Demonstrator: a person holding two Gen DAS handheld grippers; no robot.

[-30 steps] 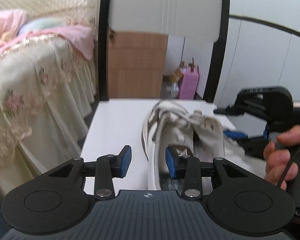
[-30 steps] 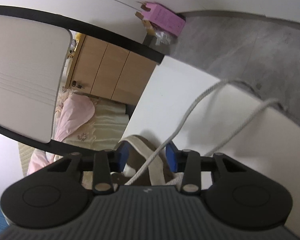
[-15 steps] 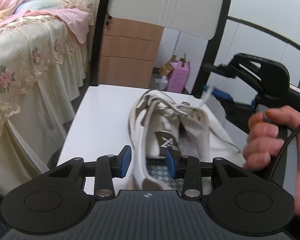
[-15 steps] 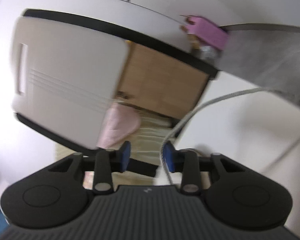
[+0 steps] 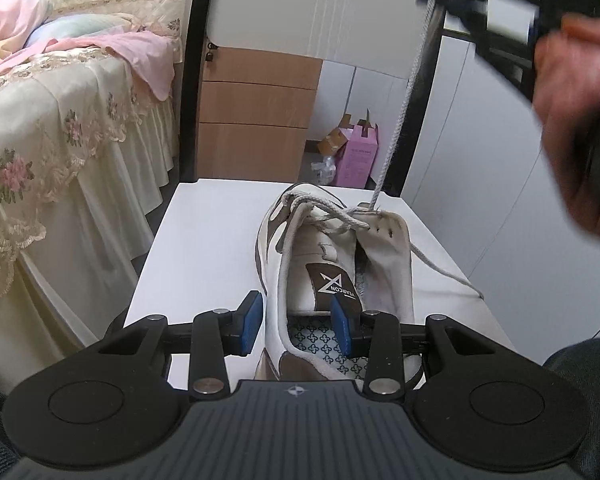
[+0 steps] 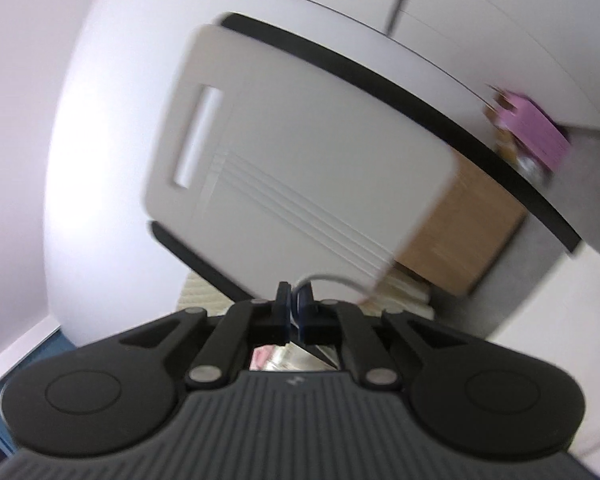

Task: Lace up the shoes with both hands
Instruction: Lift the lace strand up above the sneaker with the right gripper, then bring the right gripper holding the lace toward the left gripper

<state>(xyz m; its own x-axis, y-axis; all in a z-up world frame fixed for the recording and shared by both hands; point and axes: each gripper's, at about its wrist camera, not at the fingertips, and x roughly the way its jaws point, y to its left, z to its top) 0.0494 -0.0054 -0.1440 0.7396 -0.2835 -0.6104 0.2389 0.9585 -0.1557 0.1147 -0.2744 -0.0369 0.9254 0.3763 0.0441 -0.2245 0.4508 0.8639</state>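
Shoe [image 5: 336, 280] lies lengthwise on counter [image 5: 204, 240], toe pointing away, left hand-held gripper [image 5: 298, 322] half-open straddling its collar, right hand-held gripper [image 6: 294, 304] pinching lace [image 5: 400, 116] up taut.

**Colours and patterns around the shoe**

A white-and-brown leather sneaker [image 5: 332, 272] is showing a brown tongue label with white lettering and a teal clover-patterned insole. Its grey-white woven lace [image 5: 396, 128] is looking pale against the plain white tabletop [image 5: 204, 240]. The black left tool [image 5: 296, 322] is carrying blue pads. A cream bedspread [image 5: 60, 120] is displaying pink floral embroidery, beside a pink cardboard box [image 5: 360, 156].
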